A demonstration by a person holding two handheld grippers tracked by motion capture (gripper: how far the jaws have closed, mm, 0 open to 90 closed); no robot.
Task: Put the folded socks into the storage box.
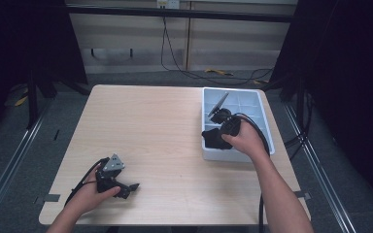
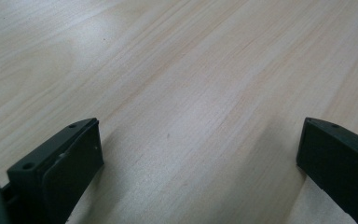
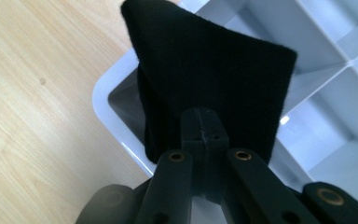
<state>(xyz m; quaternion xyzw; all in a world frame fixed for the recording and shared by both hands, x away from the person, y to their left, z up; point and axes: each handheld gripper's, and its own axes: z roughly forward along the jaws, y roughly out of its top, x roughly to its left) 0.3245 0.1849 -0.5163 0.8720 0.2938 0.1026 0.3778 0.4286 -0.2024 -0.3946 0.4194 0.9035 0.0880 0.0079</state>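
Right gripper (image 3: 200, 135): fingers pinched fully shut on a black cloth (image 3: 205, 79), held over the near-left corner compartment of the grey divided tray (image 1: 267, 131) at the counter's (image 1: 150, 131) right side. Cloth judged light, soft, limp, not fragile; best pinched at an edge or fold. Left gripper (image 2: 200, 154): fingers spread wide, holding nothing, low over bare counter.

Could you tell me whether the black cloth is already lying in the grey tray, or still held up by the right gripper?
Still held. The right gripper is shut on the black cloth, which hangs over a near corner compartment of the grey tray.
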